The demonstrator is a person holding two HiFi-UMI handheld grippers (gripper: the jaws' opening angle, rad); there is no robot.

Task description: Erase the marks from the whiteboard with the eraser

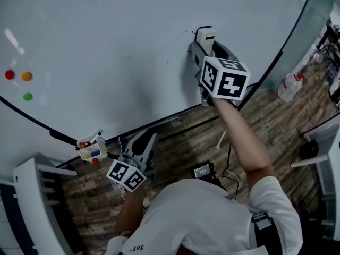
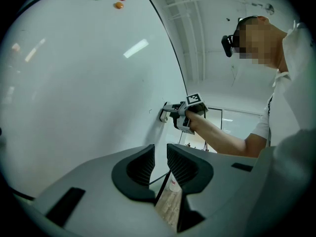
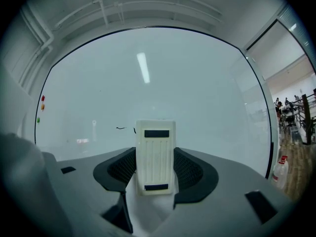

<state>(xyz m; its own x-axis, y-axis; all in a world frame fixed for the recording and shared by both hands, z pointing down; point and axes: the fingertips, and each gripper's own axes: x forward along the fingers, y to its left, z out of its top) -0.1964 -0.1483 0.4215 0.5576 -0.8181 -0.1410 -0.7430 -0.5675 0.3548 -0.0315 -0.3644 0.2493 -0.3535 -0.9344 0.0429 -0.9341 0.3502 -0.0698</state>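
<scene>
A large whiteboard fills the head view. My right gripper is shut on a white eraser, which presses flat against the board. A short black mark remains just left of the eraser's top; small marks also show to its left in the head view. My left gripper hangs low near the board's bottom edge, away from the board, its jaws nearly together with nothing between them. In the left gripper view the right gripper and eraser sit against the board.
Three round magnets, red, orange and green, stick at the board's left. A small marker holder hangs at the bottom edge. A plastic bottle stands on the wood floor at right. White furniture stands at lower left.
</scene>
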